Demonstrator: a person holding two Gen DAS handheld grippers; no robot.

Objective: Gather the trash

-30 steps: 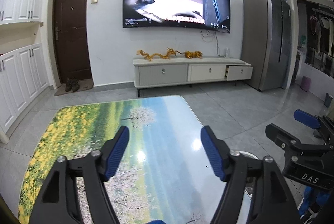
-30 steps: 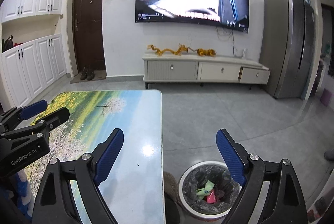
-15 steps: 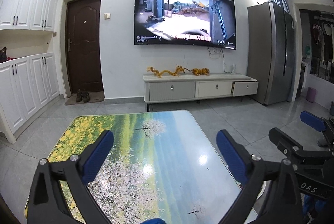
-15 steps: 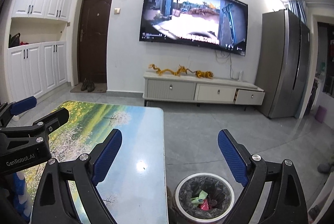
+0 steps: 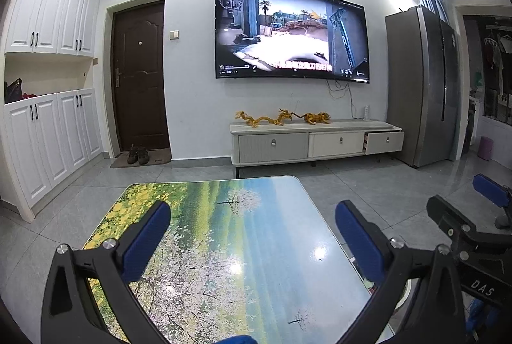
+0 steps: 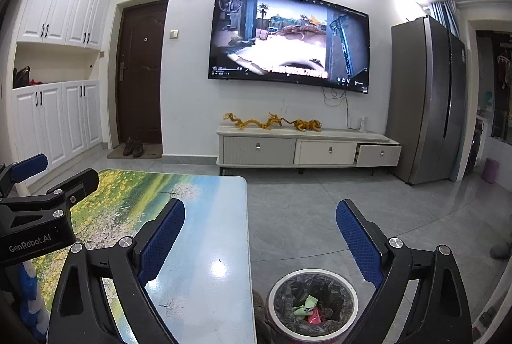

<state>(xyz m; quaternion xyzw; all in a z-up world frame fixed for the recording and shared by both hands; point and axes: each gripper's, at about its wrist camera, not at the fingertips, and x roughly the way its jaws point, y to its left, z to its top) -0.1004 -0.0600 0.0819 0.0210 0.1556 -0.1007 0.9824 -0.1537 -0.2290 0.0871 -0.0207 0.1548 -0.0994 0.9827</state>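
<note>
**Both grippers empty above table; trash lies in bin**

Left wrist view: the left gripper (image 5: 252,228) fills the lower frame, jaws spread wide and holding nothing, above the landscape-printed table (image 5: 224,216). The right gripper (image 5: 473,232) shows at the lower right edge.

Right wrist view, left to right: the left gripper (image 6: 41,184) enters at the left edge over the table (image 6: 204,264); its jaw gap cannot be judged from here. The right gripper (image 6: 260,232) occupies the lower centre, jaws wide apart and empty, straddling the table's right edge and the floor. At lower right of centre stands a round trash bin (image 6: 275,289) with a black liner, just beside the table. Inside it lie a green wrapper (image 6: 305,305) and a red wrapper (image 6: 313,319), touching.

In the background a wall-mounted television (image 6: 288,39) hangs above a TV cabinet (image 6: 304,148); a refrigerator (image 6: 425,100) stands at right.
</note>
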